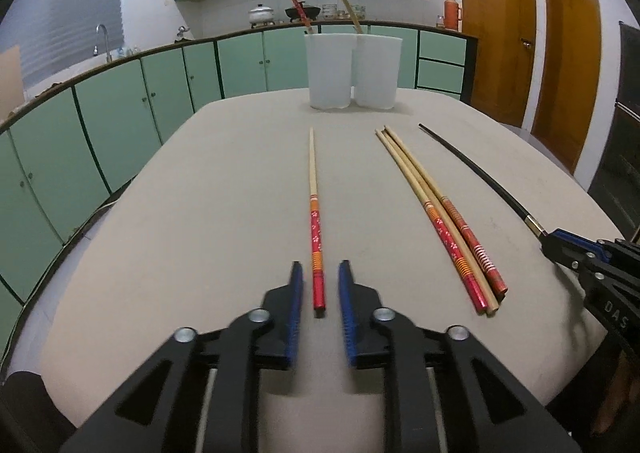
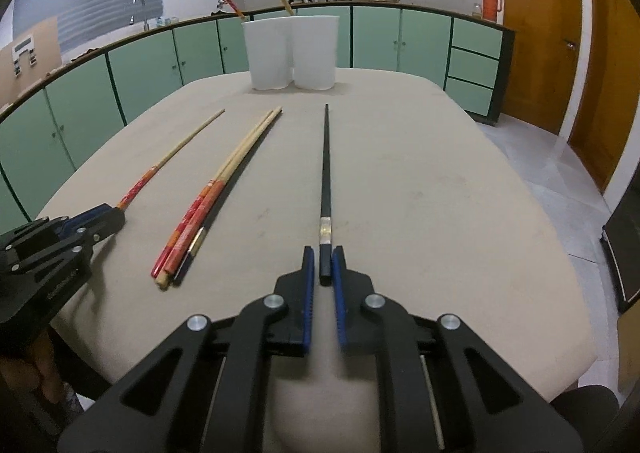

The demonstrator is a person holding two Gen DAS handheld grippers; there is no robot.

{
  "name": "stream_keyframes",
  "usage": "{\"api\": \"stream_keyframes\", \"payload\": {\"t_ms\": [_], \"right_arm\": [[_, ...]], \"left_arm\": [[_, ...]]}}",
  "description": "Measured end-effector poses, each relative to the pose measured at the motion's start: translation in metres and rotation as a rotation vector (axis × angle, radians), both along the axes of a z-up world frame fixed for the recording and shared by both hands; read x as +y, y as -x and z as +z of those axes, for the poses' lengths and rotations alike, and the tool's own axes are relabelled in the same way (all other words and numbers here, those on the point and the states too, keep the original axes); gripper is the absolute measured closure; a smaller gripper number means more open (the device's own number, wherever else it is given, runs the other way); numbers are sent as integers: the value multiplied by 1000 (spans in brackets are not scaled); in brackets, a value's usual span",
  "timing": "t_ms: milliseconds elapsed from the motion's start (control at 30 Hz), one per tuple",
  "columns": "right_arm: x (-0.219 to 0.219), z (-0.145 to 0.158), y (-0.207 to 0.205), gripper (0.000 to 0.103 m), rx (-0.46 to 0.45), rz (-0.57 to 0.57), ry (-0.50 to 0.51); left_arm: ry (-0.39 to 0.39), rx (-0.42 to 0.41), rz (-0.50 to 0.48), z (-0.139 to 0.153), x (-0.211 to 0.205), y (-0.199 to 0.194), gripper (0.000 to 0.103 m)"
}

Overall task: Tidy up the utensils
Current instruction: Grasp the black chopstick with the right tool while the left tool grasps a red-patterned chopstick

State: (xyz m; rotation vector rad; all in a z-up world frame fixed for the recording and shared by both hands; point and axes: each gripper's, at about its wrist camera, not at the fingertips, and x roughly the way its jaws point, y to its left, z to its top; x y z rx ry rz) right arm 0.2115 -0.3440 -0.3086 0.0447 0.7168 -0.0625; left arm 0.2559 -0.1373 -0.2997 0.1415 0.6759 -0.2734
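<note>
A red-handled chopstick (image 1: 314, 209) lies on the beige table, its handle end between the open fingers of my left gripper (image 1: 320, 269) with a gap on each side. A black chopstick (image 2: 326, 173) lies lengthwise, its handle end between the nearly closed fingers of my right gripper (image 2: 324, 253); contact is unclear. It also shows in the left wrist view (image 1: 472, 169). A bundle of red-handled and plain chopsticks (image 1: 444, 213) lies between the two. Two white cups (image 1: 352, 69) stand at the far edge, each holding one chopstick.
The beige table (image 2: 440, 213) has rounded edges. Green kitchen cabinets (image 1: 120, 101) run behind it, wooden doors (image 1: 496, 33) at the right. My right gripper shows at the right edge of the left wrist view (image 1: 592, 265).
</note>
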Motion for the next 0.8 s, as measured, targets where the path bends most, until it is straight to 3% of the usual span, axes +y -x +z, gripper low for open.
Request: {"api": "stream_keyframes", "payload": {"t_ms": [133,200,333,500,800], "right_arm": [[-1,-1,-2,95,7,4,-7],[-1,1,-4,97,15,9,-9],[-3,12,-2,97,13,11,-30],[-5,54,16,97,-55,-1,-65],[-9,154,26,97,-226,38,-55]], "left_arm": [[17,11,-20,-1,2,-2,83],[41,27,-36,0,4,-4,96],[79,90,-38,6,6,-9,97],[134,105,-21,39,19,-2,97],[137,-44,-77,120,27,17,97]]}}
